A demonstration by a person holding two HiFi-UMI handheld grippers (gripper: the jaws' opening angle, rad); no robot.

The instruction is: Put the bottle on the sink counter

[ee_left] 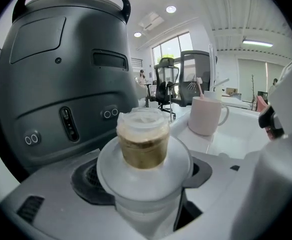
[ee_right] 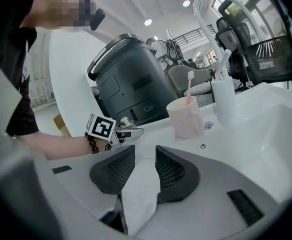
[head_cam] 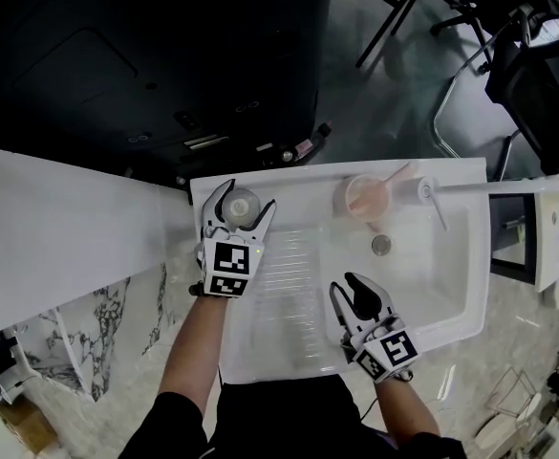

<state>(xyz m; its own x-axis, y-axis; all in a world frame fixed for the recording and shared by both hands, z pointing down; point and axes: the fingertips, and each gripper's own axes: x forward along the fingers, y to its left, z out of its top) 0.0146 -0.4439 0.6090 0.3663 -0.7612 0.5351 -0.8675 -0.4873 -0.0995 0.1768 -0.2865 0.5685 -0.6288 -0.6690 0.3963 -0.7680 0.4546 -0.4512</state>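
A clear bottle (head_cam: 242, 205) with a pale lid and brownish neck (ee_left: 143, 144) stands upright at the back left corner of the white sink counter (head_cam: 303, 175). My left gripper (head_cam: 247, 199) is shut on it, one finger curved round each side of its body. I cannot tell whether its base rests on the counter. My right gripper (head_cam: 349, 290) hovers over the front of the basin. Its black pads (ee_right: 118, 170) stand a little apart with nothing between them, so it is open.
A pink cup (head_cam: 367, 197) with a toothbrush and a white holder (head_cam: 422, 191) stand on the back rim beside the faucet (head_cam: 494, 187). The basin has a ribbed slope (head_cam: 284, 275) and a drain (head_cam: 381, 245). A large black appliance (head_cam: 145, 65) stands behind the sink.
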